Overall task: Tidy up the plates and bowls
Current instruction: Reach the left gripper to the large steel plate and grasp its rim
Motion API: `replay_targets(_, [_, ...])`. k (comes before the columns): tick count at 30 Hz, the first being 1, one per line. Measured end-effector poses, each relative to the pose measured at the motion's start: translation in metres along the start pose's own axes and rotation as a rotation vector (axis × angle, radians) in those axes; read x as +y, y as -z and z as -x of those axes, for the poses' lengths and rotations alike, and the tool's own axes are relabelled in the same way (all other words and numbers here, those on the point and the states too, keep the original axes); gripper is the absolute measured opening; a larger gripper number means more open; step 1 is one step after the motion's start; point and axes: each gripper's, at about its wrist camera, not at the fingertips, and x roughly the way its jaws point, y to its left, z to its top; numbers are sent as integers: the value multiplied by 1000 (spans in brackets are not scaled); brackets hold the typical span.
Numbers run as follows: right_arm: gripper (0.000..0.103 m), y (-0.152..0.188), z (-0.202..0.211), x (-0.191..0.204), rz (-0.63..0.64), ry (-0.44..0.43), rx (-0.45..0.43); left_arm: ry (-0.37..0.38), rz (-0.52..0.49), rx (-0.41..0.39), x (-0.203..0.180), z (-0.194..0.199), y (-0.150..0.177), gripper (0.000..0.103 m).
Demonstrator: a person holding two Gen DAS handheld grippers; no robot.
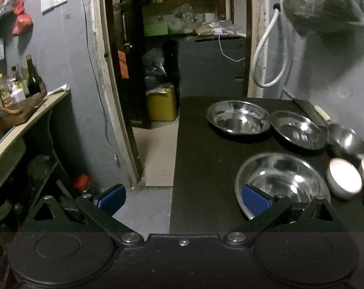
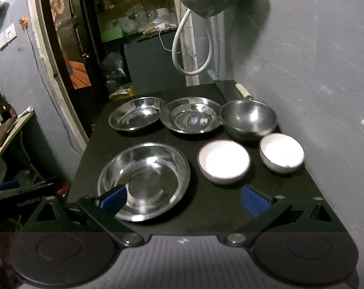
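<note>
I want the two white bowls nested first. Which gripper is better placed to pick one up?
Probably the right gripper: it is open and faces the white bowls just beyond its fingertips. The left gripper, also open, hangs off the table's left edge, with those bowls at its view's far right.

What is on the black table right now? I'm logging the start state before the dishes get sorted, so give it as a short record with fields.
surface: black table against a grey wall
steel plates: three; large steel plate nearest, two smaller steel plates behind
steel bowl: one deep steel bowl, back right
white bowls: two white bowls, side by side, apart
stacking: none, every dish lies alone
other: knife at the back
left gripper: open, holding nothing
right gripper: open, holding nothing
</note>
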Motion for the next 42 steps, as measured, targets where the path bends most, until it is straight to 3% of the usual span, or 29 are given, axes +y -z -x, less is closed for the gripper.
replay_targets(7, [103,-26,-31,20,-11,9,16,45,-38,58,10,-47,-48,102])
replay_targets(12, [103,-34,-58,36,-55,55,18,111,-99,160,20,-100,-77,102])
replay_targets(18, [103,-46,-99,54,-124,131,23,157,-246,144,26,-160,-106,102])
replay_targets(28, [103,-71,-157,81,-120,182,18,214,-355,122,23,-242,-151,102])
replay_targets(42, [103,-90,-216,97,-169,98,18,251,-439,105,7,-299,-180,102])
